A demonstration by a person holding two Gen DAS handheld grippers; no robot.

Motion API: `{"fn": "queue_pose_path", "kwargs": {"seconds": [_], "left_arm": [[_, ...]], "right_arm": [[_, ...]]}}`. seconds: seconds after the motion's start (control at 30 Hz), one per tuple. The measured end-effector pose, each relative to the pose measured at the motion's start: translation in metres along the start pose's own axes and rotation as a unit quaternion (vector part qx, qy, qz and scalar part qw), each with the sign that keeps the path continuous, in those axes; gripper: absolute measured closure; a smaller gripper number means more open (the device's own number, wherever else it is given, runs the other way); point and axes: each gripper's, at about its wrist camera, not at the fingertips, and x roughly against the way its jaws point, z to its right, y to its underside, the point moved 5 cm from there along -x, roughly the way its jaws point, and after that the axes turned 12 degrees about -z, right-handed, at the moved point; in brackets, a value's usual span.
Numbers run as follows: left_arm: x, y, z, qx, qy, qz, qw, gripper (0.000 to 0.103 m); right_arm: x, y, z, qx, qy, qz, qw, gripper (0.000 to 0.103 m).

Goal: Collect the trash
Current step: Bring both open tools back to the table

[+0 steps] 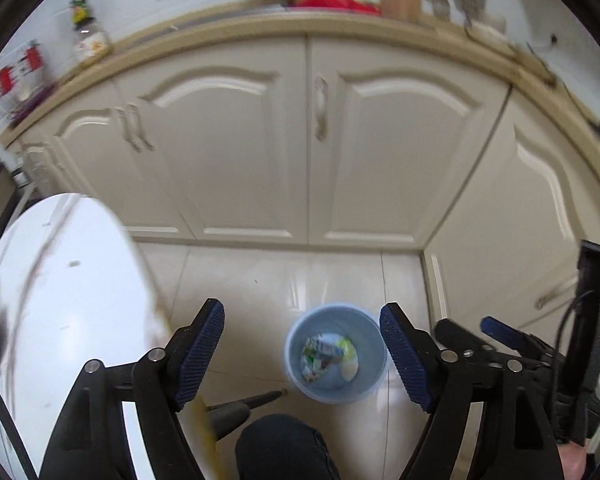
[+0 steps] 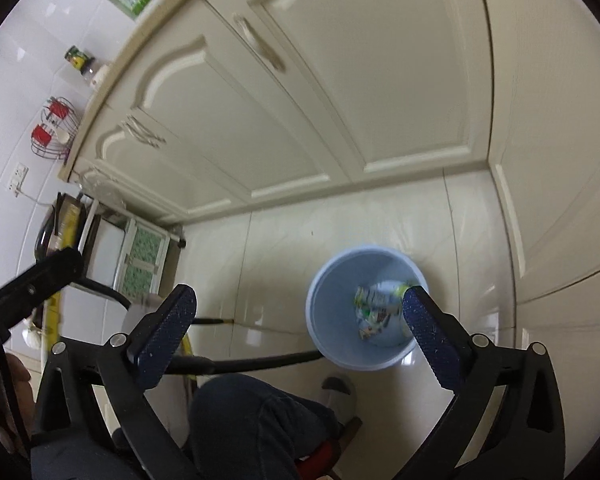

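While both grippers are hanging above the tiled floor (image 1: 260, 280), the left gripper (image 1: 302, 354) and right gripper (image 2: 300, 334) are gaping wide, gripping nothing; crumpled wrappers (image 2: 376, 312) are lying inside the blue bin (image 1: 296, 344) near the cabinet corner.

From the left wrist camera we look level-on at the cream cabinet doors (image 1: 308, 140), tipped down onto the tiled floor (image 1: 260, 280), well above the blue bin (image 1: 336, 354). From the right wrist camera, rolled sideways and nearer, we look into the same bin (image 2: 366, 308). Both views share the bin, floor (image 2: 280, 248), cabinet doors (image 2: 340, 80) and the worktop edge (image 1: 260, 26).
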Motion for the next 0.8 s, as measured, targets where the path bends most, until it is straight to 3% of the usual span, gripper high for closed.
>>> {"fn": "queue_pose_path", "kwargs": {"seconds": [0.13,0.4,0.5,0.6,0.8], "left_arm": [[0.04,0.019,-0.033,0.037,0.007,0.035,0.9987,0.026],[0.127,0.08,-0.11,0.101,-0.003,0.101,0.9897,0.018],[0.159,0.11,-0.15,0.131,-0.023,0.121,0.9837,0.016],[0.191,0.146,-0.176,0.156,-0.04,0.14,0.9771,0.008],[0.241,0.218,-0.219,0.213,-0.067,0.171,0.9596,0.001]], "right_arm": [[0.035,-0.002,-0.038,0.022,0.003,0.037,0.999,0.0],[0.101,0.017,-0.165,0.12,-0.013,0.104,0.987,0.0],[0.113,0.029,-0.216,0.161,-0.021,0.118,0.98,0.0],[0.119,0.045,-0.268,0.203,-0.027,0.128,0.971,0.0],[0.112,0.077,-0.349,0.263,-0.032,0.132,0.955,0.0]]}}
